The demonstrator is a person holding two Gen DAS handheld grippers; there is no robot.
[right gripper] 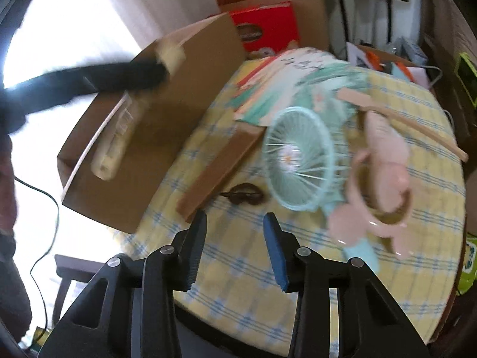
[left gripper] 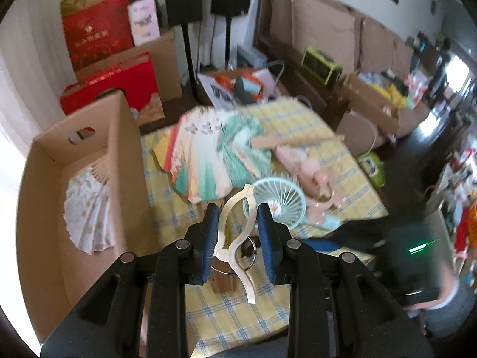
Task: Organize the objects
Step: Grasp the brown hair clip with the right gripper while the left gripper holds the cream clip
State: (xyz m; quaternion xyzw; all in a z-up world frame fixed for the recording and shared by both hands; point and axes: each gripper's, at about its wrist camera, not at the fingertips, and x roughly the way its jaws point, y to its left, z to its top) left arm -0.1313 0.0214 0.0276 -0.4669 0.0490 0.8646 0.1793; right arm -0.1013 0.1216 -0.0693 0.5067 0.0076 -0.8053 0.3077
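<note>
Above the table (left gripper: 298,137), the left gripper (left gripper: 238,238) pinches a cream stand (left gripper: 235,232), apparently carrying it toward the box (left gripper: 89,197); next, release inside. Right gripper (right gripper: 235,247) hangs spread, empty, near the fan (right gripper: 298,158).

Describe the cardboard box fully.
The cardboard box is plain brown, open-topped, with tall walls and an oval handle cutout in its far wall. It stands upright at the left edge of the checked tablecloth. A white folding fan lies spread inside. In the right wrist view, tape shows on its outer wall.
</note>
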